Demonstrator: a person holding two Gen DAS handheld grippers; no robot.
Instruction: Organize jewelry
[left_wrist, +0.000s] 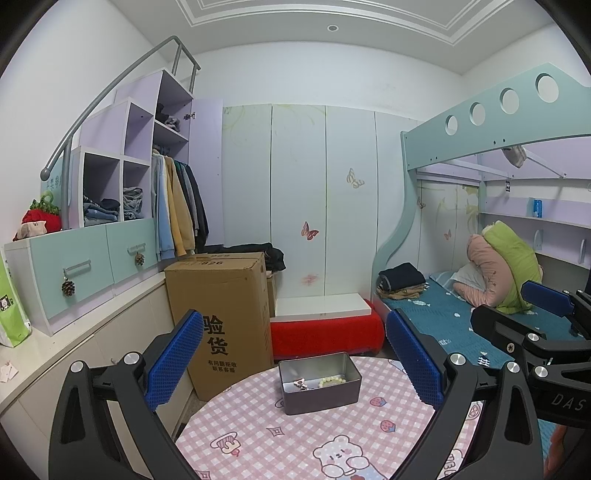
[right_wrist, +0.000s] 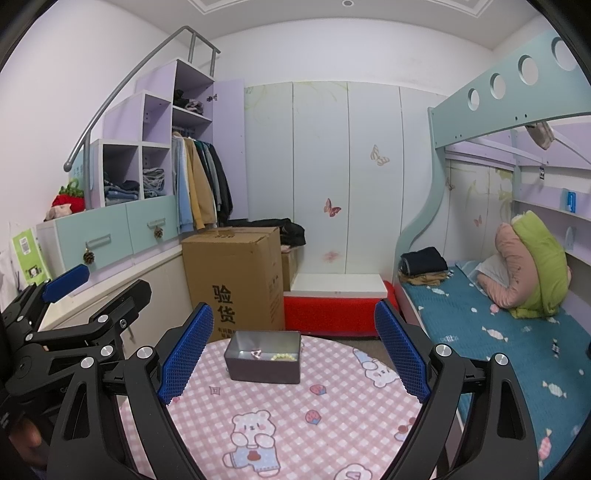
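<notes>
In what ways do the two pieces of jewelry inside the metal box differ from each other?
The bead bracelet is pale yellowish and made of round beads in a curve; the other small piece is silvery with a pinkish tint and irregular in shape. The bracelet lies toward the right of the metal box, the small piece left of it. Both rest on the box's floor, untouched by either hand-held gripper.

Tablecloth – pink/white gingham with bear and strawberry prints. Tin at 12 o'clock: dark grey, silvery inside, holding pale yellow-green bead bracelet. Gripper pads blue, diamond-textured, on black frames. Cardboard box brown, black print. Bed sheet at 3 o'clock – teal, candy pattern
</notes>
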